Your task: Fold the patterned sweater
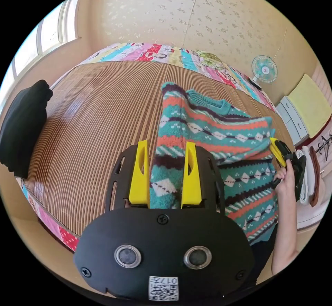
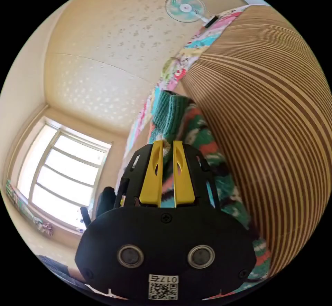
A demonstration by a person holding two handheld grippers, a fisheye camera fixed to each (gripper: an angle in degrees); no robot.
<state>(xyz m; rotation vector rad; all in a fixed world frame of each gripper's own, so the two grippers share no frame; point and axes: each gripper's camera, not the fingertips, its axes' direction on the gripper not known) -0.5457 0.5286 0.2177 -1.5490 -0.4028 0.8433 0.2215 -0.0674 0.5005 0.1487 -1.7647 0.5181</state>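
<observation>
The patterned sweater [image 1: 214, 130], striped in teal, orange, dark purple and white, lies partly spread on a bamboo mat [image 1: 103, 112], with its teal collar toward the far side. My left gripper [image 1: 166, 144] is shut on a thick fold of the sweater, which is lifted off the mat. In the left gripper view, the right gripper [image 1: 278, 152], held by a hand [image 1: 285, 181], clamps the sweater's opposite raised edge. In the right gripper view, my right gripper [image 2: 168, 143] has its yellow jaws nearly together on the sweater [image 2: 207, 147], whose teal ribbed edge rises just beyond the tips.
The mat [image 2: 276, 112] covers a bed edged by a patchwork quilt [image 1: 152, 52]. A black folded garment [image 1: 24, 126] lies at the mat's left end. A fan [image 1: 264, 68] and a drawer unit [image 1: 294, 119] stand at the right. A window [image 2: 58, 185] lets in light.
</observation>
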